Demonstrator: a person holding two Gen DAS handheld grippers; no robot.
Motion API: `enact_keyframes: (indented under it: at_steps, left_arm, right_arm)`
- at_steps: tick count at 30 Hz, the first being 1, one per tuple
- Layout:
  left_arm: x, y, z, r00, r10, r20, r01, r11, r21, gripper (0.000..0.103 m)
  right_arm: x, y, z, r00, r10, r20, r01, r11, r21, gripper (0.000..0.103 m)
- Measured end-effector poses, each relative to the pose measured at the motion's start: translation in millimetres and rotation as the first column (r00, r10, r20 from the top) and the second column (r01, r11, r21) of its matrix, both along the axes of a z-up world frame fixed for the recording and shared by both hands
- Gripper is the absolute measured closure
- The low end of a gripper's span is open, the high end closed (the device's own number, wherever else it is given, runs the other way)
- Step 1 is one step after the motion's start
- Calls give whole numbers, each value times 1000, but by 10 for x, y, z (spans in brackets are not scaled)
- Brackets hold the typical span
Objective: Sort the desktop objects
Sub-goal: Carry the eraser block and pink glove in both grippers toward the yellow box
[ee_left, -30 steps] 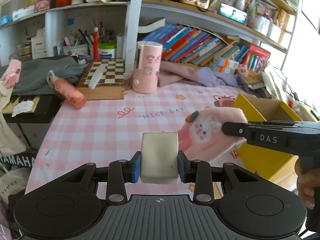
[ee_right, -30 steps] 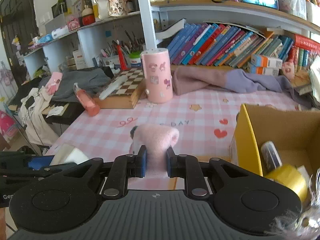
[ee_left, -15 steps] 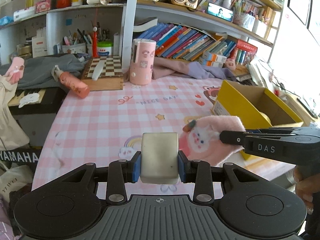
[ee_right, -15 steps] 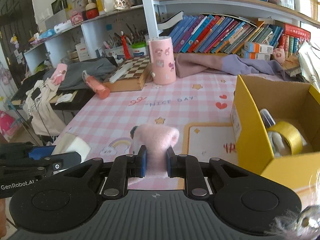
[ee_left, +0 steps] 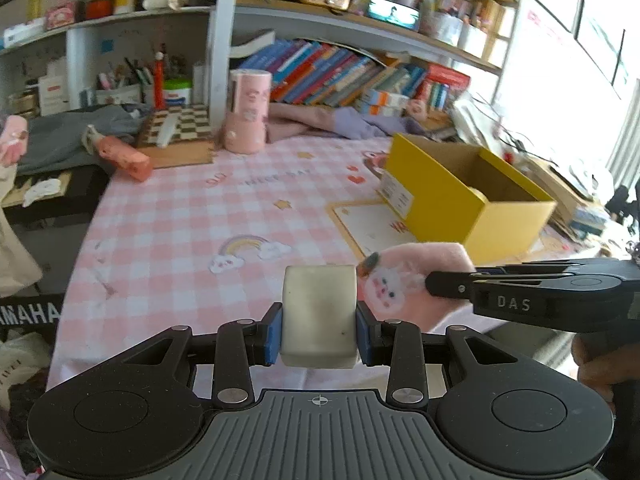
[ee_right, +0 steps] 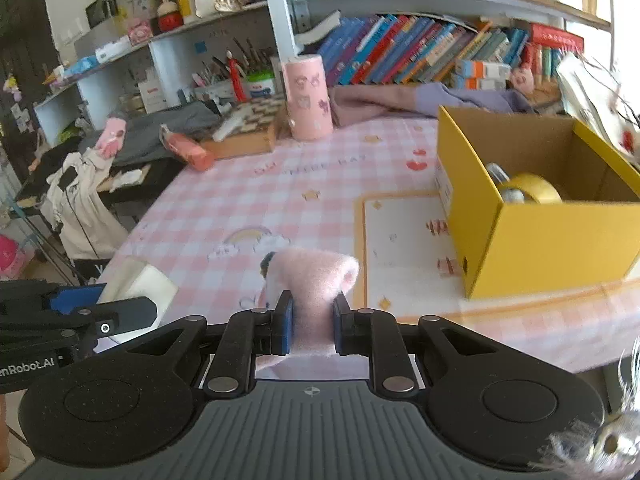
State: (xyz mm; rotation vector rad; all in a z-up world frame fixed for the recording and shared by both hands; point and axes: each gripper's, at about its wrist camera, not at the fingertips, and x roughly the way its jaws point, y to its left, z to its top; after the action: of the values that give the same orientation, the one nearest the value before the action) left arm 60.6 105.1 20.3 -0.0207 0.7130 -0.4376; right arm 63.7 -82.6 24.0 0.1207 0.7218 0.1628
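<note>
Pink-checked table [ee_left: 168, 240]: yellow box [ee_left: 444, 196], pink cylinder [ee_left: 248, 112], chessboard [ee_left: 180, 132].

Black gripper [ee_left: 319, 334], blue pads [ee_left: 272, 334], faint "DAS" marking, perhaps embossed.

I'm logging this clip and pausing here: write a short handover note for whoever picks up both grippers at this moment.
Left gripper: shut on the white eraser block, held above the table's near edge.
Right gripper: shut on the pink plush glove, beside it.
Yellow box stands to the right on the pink checked tablecloth; a yellow tape roll is already inside.
Left to do: probably drop both held items into the box.
</note>
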Motion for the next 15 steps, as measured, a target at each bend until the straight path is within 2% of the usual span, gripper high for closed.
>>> enact_keyframes:
  at_steps: [8,15]
  left_arm:
    - [-85,-99,-20,997,-78,-9,78,997,-6,68]
    - [-79,-276,-60,985,-169,-27,168,986,-16,68]
  right_arm:
    - [-242,-2,-39,999,-31,-21,31,999,-11,86]
    - [-388,-148,-60,992,-115,-49,114,993,-11,86]
